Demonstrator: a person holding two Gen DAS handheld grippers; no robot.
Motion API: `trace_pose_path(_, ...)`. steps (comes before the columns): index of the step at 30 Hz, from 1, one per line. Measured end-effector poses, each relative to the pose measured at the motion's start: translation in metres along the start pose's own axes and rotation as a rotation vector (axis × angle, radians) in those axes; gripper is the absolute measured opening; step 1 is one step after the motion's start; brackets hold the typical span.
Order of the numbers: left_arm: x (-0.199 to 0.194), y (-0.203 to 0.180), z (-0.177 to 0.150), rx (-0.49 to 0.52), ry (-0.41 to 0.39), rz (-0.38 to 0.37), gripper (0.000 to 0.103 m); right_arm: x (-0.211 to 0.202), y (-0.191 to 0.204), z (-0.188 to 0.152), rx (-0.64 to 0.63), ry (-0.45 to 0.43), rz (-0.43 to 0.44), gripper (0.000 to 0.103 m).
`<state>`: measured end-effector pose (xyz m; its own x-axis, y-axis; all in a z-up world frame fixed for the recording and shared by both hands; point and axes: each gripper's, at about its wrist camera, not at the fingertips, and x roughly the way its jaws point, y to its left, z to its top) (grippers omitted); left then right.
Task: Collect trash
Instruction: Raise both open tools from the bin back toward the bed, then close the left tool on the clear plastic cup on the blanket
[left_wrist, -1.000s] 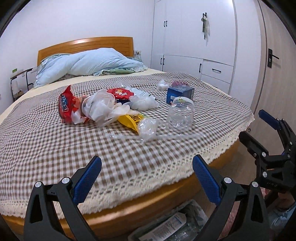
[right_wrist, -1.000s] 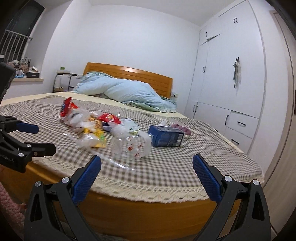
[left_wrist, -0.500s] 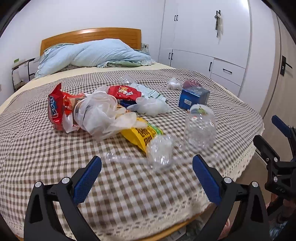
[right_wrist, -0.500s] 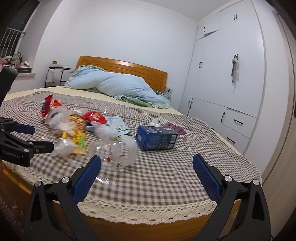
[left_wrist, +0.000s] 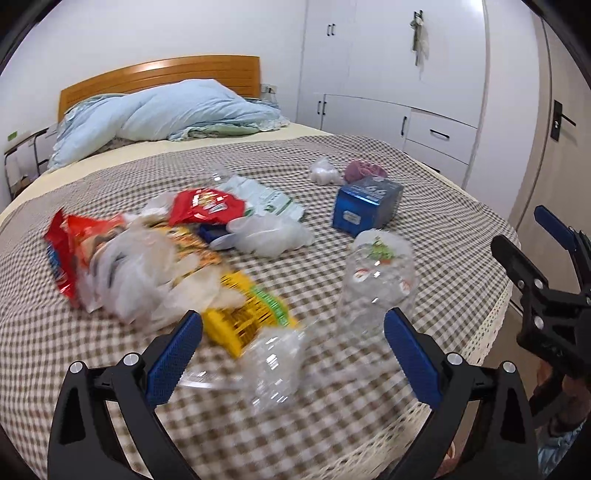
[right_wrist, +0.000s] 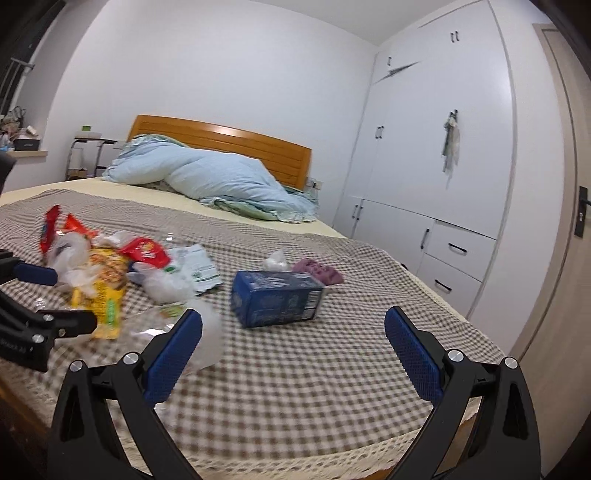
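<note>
Trash lies scattered on the checked bedspread (left_wrist: 443, 206). Red snack bags (left_wrist: 205, 205), white plastic bags (left_wrist: 122, 269) and a yellow wrapper (left_wrist: 243, 317) form a pile on the left. A crumpled clear bottle (left_wrist: 378, 280) and a clear plastic piece (left_wrist: 273, 365) lie nearest me. A blue carton (left_wrist: 365, 205) lies further right, also in the right wrist view (right_wrist: 277, 297). My left gripper (left_wrist: 293, 354) hovers open just above the clear plastic piece. My right gripper (right_wrist: 293, 354) is open over the bed edge, short of the blue carton, holding nothing.
A light blue duvet (left_wrist: 166, 114) is heaped by the wooden headboard (left_wrist: 162, 74). A purple cloth (left_wrist: 364, 170) and a white wad (left_wrist: 323, 173) lie behind the carton. White wardrobes (right_wrist: 436, 147) line the right wall. A metal rack (right_wrist: 85, 155) stands at the far left.
Both grippers have moved forward and up over the bed, bringing the trash closer. Both stay open and nothing has been picked up.
</note>
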<state>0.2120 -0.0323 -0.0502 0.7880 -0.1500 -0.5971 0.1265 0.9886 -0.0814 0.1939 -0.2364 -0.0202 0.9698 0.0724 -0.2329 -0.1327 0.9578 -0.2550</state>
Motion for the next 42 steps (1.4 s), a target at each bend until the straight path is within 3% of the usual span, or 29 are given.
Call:
trace_pose_path(6,0.017,-0.024,0.019,0.051,0.015,-0.04,0.095,0.012,-0.024,-0.006,0.022,0.033,-0.05,0.095)
trace_pose_path(11,0.039,-0.052,0.048,0.145,0.101,-0.058,0.095,0.018,-0.044,-0.01,0.034,0.047,-0.078,0.095)
trace_pose_path(16,0.078,-0.086,0.079,0.255,0.303,-0.069,0.095,0.024,-0.065,-0.011,0.068,0.058,-0.086,0.095)
trace_pose_path(23,0.132,-0.107,0.086,0.357,0.6,0.01,0.094,0.028,-0.087,-0.017,0.119,0.084,-0.083,0.095)
trace_pose_path(27,0.151,-0.101,0.088,0.268,0.742,-0.005,0.064,0.019,-0.089,-0.015,0.119,0.058,-0.073,0.095)
trace_pose_path(32,0.14,-0.095,0.097,0.241,0.71,0.003,0.059,0.012,-0.091,-0.015,0.121,0.044,-0.056,0.095)
trace_pose_path(35,0.121,-0.091,0.107,0.218,0.641,-0.015,0.059,0.01,-0.091,-0.015,0.125,0.039,-0.053,0.095)
trace_pose_path(39,0.09,-0.083,0.117,0.175,0.48,-0.046,0.061,0.007,-0.09,-0.015,0.123,0.033,-0.053,0.095)
trace_pose_path(42,0.073,-0.077,0.116,0.162,0.35,-0.027,0.061,0.006,-0.088,-0.015,0.12,0.033,-0.05,0.095)
